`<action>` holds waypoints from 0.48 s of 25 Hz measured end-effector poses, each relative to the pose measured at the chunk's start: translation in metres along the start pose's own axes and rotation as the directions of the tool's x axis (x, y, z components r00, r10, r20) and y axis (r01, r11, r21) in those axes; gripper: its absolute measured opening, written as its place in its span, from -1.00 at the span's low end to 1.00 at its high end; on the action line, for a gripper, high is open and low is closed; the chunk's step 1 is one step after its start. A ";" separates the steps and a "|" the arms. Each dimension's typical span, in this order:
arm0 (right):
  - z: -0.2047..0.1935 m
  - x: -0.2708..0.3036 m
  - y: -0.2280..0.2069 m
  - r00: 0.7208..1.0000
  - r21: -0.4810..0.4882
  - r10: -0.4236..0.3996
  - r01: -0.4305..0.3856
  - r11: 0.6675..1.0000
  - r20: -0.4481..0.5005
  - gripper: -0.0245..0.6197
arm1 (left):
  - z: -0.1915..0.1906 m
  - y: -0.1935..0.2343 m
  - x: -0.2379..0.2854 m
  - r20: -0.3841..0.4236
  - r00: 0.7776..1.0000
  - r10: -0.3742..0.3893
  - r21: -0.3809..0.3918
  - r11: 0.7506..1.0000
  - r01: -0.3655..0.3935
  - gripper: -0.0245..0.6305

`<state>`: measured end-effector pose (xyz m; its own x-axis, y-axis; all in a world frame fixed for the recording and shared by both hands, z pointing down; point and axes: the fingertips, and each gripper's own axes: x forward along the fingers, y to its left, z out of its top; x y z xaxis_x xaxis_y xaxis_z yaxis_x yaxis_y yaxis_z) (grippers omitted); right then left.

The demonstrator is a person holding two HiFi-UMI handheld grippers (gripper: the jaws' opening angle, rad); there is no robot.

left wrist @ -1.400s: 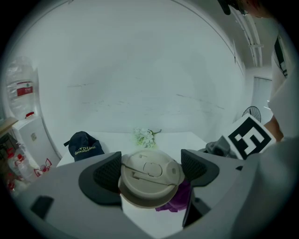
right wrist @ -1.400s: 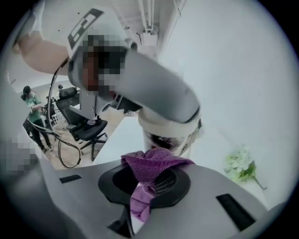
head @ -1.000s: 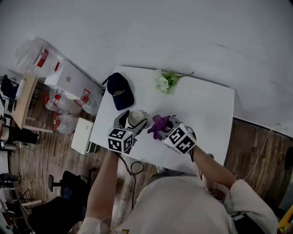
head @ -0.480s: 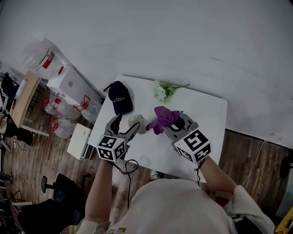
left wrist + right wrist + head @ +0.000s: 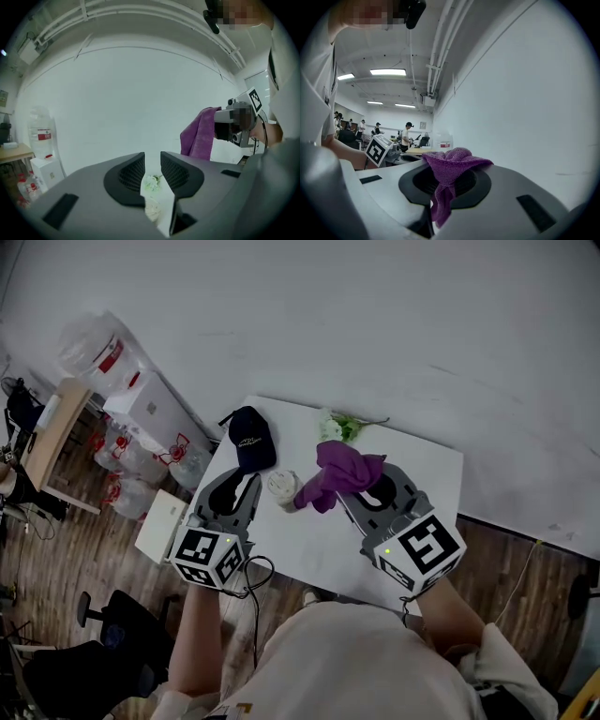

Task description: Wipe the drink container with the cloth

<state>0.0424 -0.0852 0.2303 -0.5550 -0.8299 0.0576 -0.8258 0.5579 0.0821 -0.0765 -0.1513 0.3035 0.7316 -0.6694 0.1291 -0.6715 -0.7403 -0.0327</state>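
Note:
The drink container (image 5: 281,488), a small whitish round one, stands on the white table (image 5: 427,484). It also shows low in the gap of the left gripper view, drink container (image 5: 152,209). My left gripper (image 5: 240,487) hovers left of it, lifted off the table. Its jaws are closing, with a narrow gap and nothing between them (image 5: 152,171). My right gripper (image 5: 367,486) is raised to the right of the container, shut on a purple cloth (image 5: 337,471) that drapes over its jaws (image 5: 451,168).
A dark cap (image 5: 251,437) lies at the table's far left, white flowers (image 5: 337,426) at the far edge. Left of the table stand a white box (image 5: 150,409), water jugs (image 5: 89,348) and a wooden desk (image 5: 52,432). Several people stand far off in the right gripper view.
Both grippers have risen from the table toward me. The left one left the container's side and its jaws have narrowed. The right one carried the cloth up off the container.

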 end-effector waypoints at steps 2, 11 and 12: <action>0.014 -0.008 0.006 1.000 -0.008 0.004 -0.004 1.000 0.028 -0.71 | 0.012 -0.004 -0.015 0.028 0.999 0.015 0.011 1.000 -0.015 -0.62; 0.056 -0.037 0.042 0.995 -0.069 0.053 -0.047 0.997 0.079 -0.71 | 0.055 -0.019 -0.087 0.170 0.980 0.106 0.057 0.991 -0.117 -0.78; 0.057 -0.039 0.045 0.995 -0.072 0.054 -0.048 0.996 0.080 -0.71 | 0.058 -0.020 -0.093 0.177 0.977 0.118 0.053 0.990 -0.129 -0.79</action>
<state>0.0214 -0.0282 0.1754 -0.6046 -0.7963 -0.0177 -0.7890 0.5956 0.1508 -0.1243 -0.0785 0.2342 0.6563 -0.7526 -0.0535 -0.7533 -0.6497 -0.1017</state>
